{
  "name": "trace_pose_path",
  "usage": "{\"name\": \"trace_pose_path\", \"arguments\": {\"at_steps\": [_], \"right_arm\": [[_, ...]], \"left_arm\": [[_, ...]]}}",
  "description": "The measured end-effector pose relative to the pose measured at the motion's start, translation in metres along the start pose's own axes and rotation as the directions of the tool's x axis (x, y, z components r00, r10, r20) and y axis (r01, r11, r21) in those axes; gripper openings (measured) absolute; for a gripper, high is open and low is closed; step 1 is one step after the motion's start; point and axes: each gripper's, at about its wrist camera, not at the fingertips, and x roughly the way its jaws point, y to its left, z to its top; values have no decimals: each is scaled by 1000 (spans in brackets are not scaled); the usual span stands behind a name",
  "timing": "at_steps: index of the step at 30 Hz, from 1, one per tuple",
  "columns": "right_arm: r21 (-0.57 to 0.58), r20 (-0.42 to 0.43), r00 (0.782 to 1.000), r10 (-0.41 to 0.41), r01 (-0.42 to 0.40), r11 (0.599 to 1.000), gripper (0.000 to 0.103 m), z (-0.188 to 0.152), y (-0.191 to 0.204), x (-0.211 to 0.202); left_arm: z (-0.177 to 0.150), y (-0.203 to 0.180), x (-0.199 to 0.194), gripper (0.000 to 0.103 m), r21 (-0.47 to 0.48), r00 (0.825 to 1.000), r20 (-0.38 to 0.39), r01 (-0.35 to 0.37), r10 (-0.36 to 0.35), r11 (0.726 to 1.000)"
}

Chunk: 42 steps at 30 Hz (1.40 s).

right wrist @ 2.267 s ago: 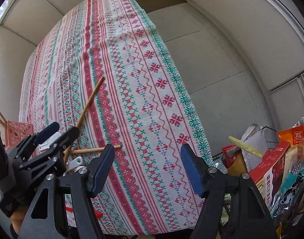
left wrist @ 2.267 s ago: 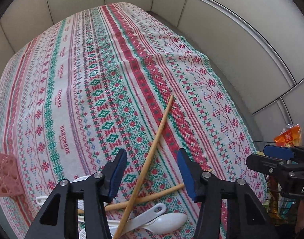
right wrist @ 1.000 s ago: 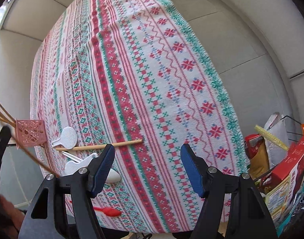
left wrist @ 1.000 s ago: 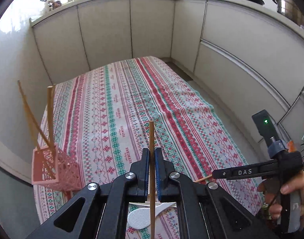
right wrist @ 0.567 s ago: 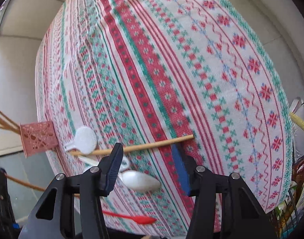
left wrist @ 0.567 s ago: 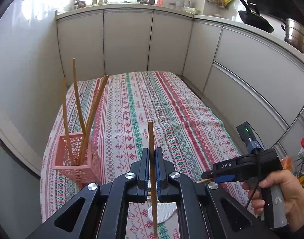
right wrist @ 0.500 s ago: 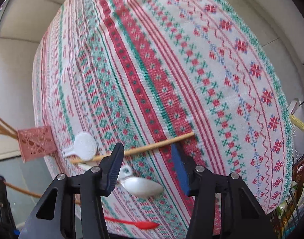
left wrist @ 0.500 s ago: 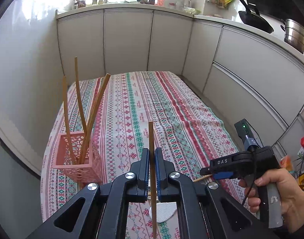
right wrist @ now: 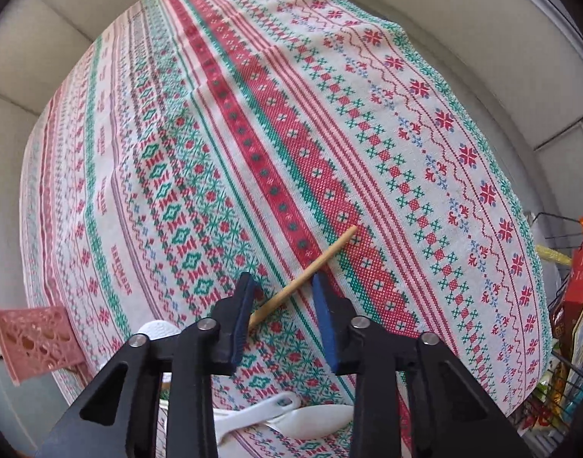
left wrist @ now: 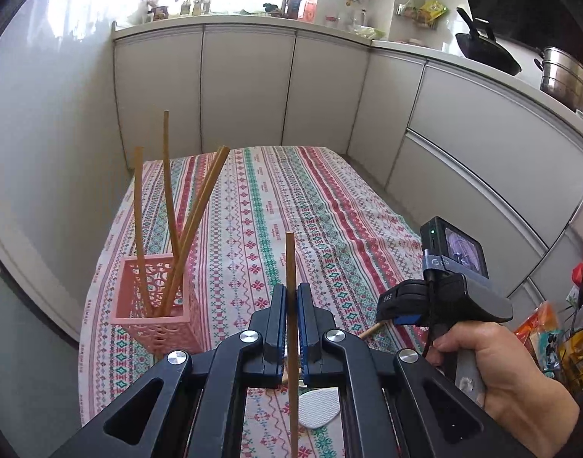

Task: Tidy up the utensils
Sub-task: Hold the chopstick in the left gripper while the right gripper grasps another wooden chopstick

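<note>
The left gripper (left wrist: 290,305) is clamped on a chopstick (left wrist: 290,267), which stands upright between the blue pads and sticks out above and below them. Left of it and a little farther off, a pink holder (left wrist: 154,305) stands on the patterned tablecloth (left wrist: 291,198) with four chopsticks (left wrist: 169,206) leaning in it. The right gripper (right wrist: 282,294) points steeply down at the cloth; its jaws have just been closing and now straddle a second chopstick (right wrist: 322,259) lying aslant on the cloth, though the pads do not yet press it. Below that gripper lie white spoons (right wrist: 291,416), and the holder's corner shows at the far left. In the left view a hand (left wrist: 493,366) grips the right gripper's handle.
</note>
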Motion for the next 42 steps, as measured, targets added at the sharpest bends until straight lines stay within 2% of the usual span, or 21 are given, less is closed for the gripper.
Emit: {"name": "trace_pose_path", "arguments": {"at_steps": [1, 4, 7, 11, 13, 15, 18, 19, 20, 22, 23, 24, 25, 26, 29, 32, 35, 37, 39, 42], "right_arm": [[12, 2, 1000, 2, -2, 1000, 19, 1, -1, 0], [44, 0, 999, 47, -46, 998, 13, 9, -13, 0], [79, -13, 991, 135, -134, 988, 8, 18, -22, 4], [171, -50, 946, 319, -307, 936, 1, 23, -45, 11], [213, -63, 912, 404, -383, 899, 0, 24, -52, 14], [234, -73, 890, 451, -424, 875, 0, 25, -59, 15], [220, -73, 878, 472, -448, 867, 0, 26, -66, 8], [212, -73, 879, 471, -447, 869, 0, 26, -70, 4], [204, -66, 890, 452, -431, 879, 3, 25, -76, -2], [156, -52, 921, 385, -373, 914, 8, 27, -72, -12], [126, -41, 938, 344, -336, 933, 15, 27, -69, -15], [103, -40, 950, 309, -303, 947, 33, 26, -65, -17], [85, -40, 959, 282, -278, 957, 46, 21, -59, -17], [69, -42, 965, 259, -255, 964, 47, 21, -52, -14], [29, -69, 976, 206, -204, 979, 47, 15, -32, -4], [-49, -33, 995, 91, -93, 994, 48, 9, -10, -5], [-99, 11, 1000, -26, 27, 995, 43, 3, 5, -6], [-102, 39, 996, -79, 82, 991, 27, 1, 10, -7], [-87, 53, 995, -88, 92, 992, 17, 1, 11, -8], [-63, 50, 997, -50, 53, 997, 13, 6, 6, -10]], "left_arm": [[0, 1, 0, 6, -1, 1000, -3, -2, 2, 1000], [0, 5, 1, 6, -18, 1000, -8, -10, 10, 1000], [-1, 9, 2, 6, -30, 1000, -10, -18, 18, 999], [-1, 9, 2, 6, -32, 1000, -13, -28, 28, 999], [0, 7, 2, 6, -29, 999, -12, -33, 33, 999], [-1, 5, 2, 6, -25, 999, -13, -38, 38, 999], [0, 4, 3, 5, -31, 999, -16, -44, 43, 999], [1, 5, 3, 6, -32, 999, -16, -41, 41, 999], [1, 5, 3, 6, -32, 999, -15, -40, 40, 999], [2, 5, 3, 6, -31, 999, -12, -39, 39, 999], [2, 6, 3, 6, -32, 999, -10, -39, 39, 999], [3, 6, 2, 6, -32, 999, -9, -42, 41, 999], [3, 6, 2, 6, -34, 999, -7, -45, 45, 998], [3, 7, 2, 5, -35, 999, -7, -48, 48, 998], [3, 10, 1, 6, -43, 998, -4, -56, 55, 998], [2, 15, 0, 6, -52, 998, -8, -61, 61, 997], [2, 18, -2, 6, -66, 998, -9, -63, 62, 996], [2, 20, -4, 6, -70, 998, -9, -66, 66, 995], [2, 21, -4, 6, -73, 997, -10, -71, 71, 995], [1, 23, -4, 6, -76, 997, -12, -76, 75, 994]]}}
